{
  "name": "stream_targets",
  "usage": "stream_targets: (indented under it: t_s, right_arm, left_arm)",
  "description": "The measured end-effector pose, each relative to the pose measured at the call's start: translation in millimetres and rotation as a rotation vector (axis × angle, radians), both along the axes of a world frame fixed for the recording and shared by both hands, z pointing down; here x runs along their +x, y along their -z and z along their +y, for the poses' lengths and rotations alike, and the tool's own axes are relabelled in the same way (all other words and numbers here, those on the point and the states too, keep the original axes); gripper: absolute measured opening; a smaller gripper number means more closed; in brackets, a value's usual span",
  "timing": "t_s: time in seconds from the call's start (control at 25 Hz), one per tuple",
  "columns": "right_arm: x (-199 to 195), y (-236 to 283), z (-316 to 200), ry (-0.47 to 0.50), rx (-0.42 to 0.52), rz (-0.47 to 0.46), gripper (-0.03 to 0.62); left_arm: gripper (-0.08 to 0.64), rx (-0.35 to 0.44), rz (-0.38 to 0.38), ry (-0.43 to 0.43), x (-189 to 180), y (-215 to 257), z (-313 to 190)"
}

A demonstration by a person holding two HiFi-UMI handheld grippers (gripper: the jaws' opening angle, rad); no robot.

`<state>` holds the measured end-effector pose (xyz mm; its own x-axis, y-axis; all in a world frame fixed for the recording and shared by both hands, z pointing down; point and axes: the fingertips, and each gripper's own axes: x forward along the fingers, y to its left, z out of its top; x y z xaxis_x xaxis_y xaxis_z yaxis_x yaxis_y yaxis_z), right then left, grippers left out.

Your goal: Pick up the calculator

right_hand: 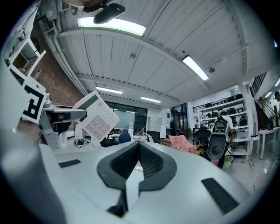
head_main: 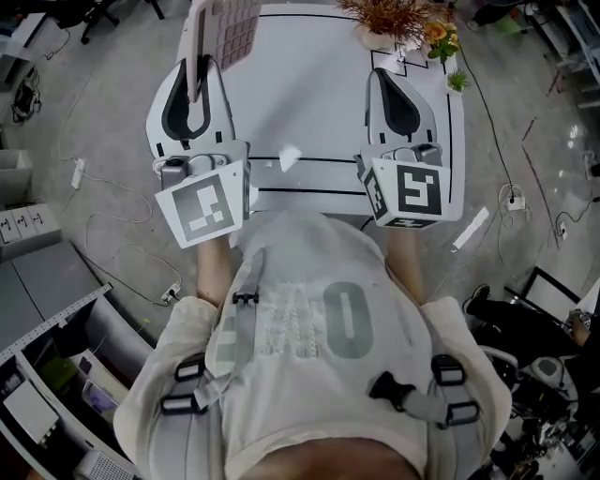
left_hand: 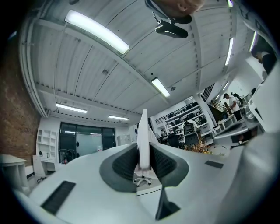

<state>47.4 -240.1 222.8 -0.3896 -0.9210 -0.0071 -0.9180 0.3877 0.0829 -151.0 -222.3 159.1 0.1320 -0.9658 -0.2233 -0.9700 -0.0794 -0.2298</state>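
Two grippers raised: left gripper is pinching the calculator by one edge, holding it upright above the table; right gripper is sitting closed, empty. Calculator is looking light, stiff and slick, so I'm judging the bare casing rim the safest hold

White tabletop with black lines, grey floor with cables trailing on the left. Ribbed white ceiling, long strip lights, brick wall left, shelves far off.

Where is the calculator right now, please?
The calculator is at the head view's upper left, clamped in the left gripper, above the white table.
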Motion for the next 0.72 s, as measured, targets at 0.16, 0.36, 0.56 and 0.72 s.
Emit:
stream_targets:
  t_s: [0.16, 0.36, 0.56, 0.72]
  right_arm:
    - [1, 0, -3, 0.007, -0.008, -0.015, 0.005]
    - [0, 1, -6, 0.002, -0.006, -0.012, 0.005]
    - [-1, 4, -9, -0.001, 0.003, -0.014, 0.005]
    - [-3, 2, -10, 0.006, 0.006, -0.004, 0.005]
  left_arm:
    - [0.089, 0.0, 0.002, -0.001, 4, 3, -5]
    - [0.088, 0.019, -0.01, -0.014, 7, 10, -8]
    - [0.087, 0.034, -0.012, -0.022, 6, 16, -11]
    - [0.087, 0.037, -0.007, -0.029, 6, 16, -12]
